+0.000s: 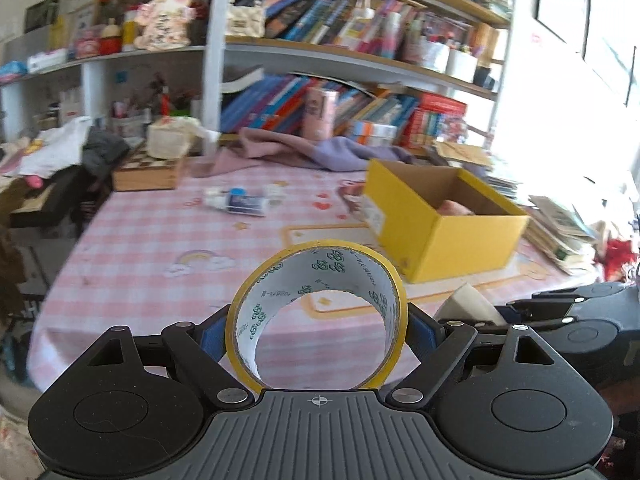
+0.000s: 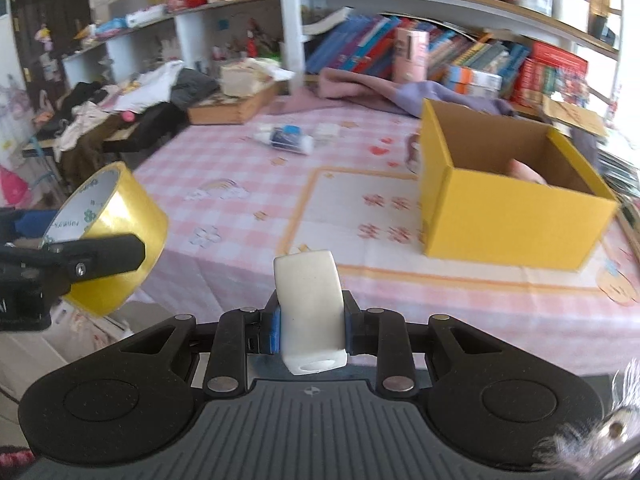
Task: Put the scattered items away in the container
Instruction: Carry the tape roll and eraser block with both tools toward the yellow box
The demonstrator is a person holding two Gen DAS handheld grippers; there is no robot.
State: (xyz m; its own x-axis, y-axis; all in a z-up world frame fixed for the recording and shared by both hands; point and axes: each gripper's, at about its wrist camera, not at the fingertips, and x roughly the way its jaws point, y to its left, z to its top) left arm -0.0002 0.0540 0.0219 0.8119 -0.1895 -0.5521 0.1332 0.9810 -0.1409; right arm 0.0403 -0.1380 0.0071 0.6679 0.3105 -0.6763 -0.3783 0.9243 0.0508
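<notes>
Carrying two loads toward the container; items listed by size, largest first.

Counter (image 2: 240, 184): pink checked cloth, cluttered at the far edge with books and folded fabric.

Yellow box (image 2: 516, 216): open-topped cardboard container, right of centre on the counter, something pinkish already lying inside. Best approached from above its near wall, each load brought well over the opening before release.

Tape roll (image 1: 316, 308): yellow packing tape, clamped across its width in the left tongs (image 1: 316, 328), which stand wide because of the roll's breadth. Held off the counter, near the front edge, not yet over the box. Advisable to lower it past the rim before letting go, since a round roll dropped from height may bounce or wheel out.

White bottle (image 2: 310, 308): small plastic piece with a round opening at its near end, pinched tight in the right tongs (image 2: 310, 332), nearly closed around it. Also short of the box.

Blue-labelled tube (image 2: 288, 138): lying loose at the far middle of the counter beside a small white item, both yet to collect.

Sequence suggested: one hand in at a time, avoiding a clash over the opening.
</notes>
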